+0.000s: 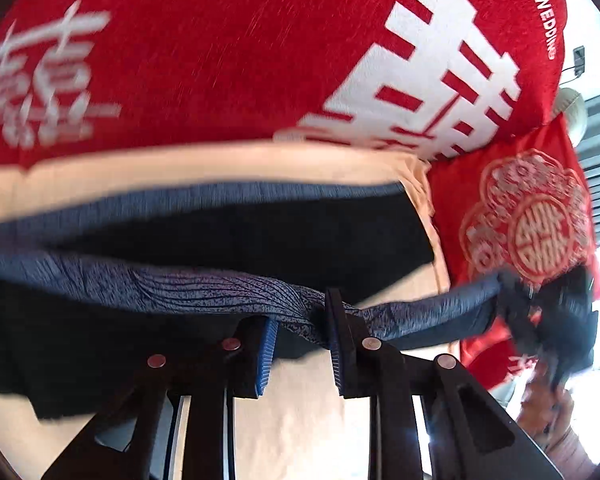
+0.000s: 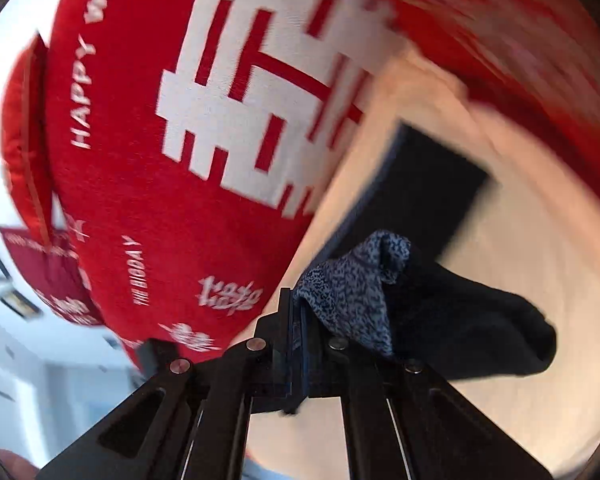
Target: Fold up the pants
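The left tongs (image 1: 302, 344) stand partly open, the pants' (image 1: 220, 240) blue patterned waistband (image 1: 204, 286) draped across the right pad and not pinched. The right tongs (image 2: 296, 344) are clamped tight on the waistband's other end (image 2: 352, 292). The dark pants lie along the peach-sheeted bed (image 2: 540, 280), its far edge against red wedding cushions (image 1: 220, 52).

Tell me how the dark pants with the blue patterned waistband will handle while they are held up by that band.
The pants are probably floppy: the dark cloth hangs loose under the waistband. The band likely sags where unsupported, since it dips between the left gripper and the right gripper. They seem light: the stretched band shows little droop. Motion blur limits certainty.
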`<state>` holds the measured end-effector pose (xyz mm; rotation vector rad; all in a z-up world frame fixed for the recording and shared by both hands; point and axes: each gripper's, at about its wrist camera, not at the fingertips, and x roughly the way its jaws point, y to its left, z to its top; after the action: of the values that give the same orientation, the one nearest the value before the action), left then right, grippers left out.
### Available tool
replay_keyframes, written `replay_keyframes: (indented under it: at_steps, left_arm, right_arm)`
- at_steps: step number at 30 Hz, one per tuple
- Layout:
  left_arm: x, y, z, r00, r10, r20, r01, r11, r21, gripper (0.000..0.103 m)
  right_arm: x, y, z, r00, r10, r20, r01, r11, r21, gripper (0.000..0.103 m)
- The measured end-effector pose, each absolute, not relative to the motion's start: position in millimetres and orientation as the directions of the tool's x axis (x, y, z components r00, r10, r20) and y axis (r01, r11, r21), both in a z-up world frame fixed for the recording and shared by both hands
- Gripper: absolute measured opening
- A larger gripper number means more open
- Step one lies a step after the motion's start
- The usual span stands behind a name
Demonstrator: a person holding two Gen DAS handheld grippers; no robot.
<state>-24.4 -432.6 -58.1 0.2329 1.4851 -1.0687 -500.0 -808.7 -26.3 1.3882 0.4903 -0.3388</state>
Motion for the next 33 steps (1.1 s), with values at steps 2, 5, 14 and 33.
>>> replay_keyframes:
  at_steps: [2, 5, 14, 33]
  left_arm:
    - [-17.4, -445.0, -61.6, -0.238, -0.408, -0.881, 0.691, 0.567, -0.449, 0.025]
    - [-7.0, -447.1, -61.6, -0.188, -0.399, -0.897, 0.704, 0.582, -0.406, 0.025]
    - [11.7, -414.8, -127.1, 0.001, -0.155, -0.988, 0.691, 0.715, -0.111, 0.026]
    - [11.2, -428.7, -158.4, 0.083, -0.083, -0.993, 0.668, 0.744, -0.006, 0.029]
  right_arm:
    - [-473.1, -837.0, -31.5, 0.822, 0.087, -0.562, 0.538, 0.204, 0.818, 0.003]
    - [-436.2, -874.1, -53.2, 0.756, 0.111, -0.645, 0.607, 0.25, 0.754, 0.003]
    - [-403.2, -908.5, -113.5, 0.591, 0.153, -0.792, 0.742, 0.282, 0.608, 0.023]
    - [-483.7, -877.8, -107.0, 0.508, 0.035, -0.861, 0.843, 0.187, 0.505, 0.001]
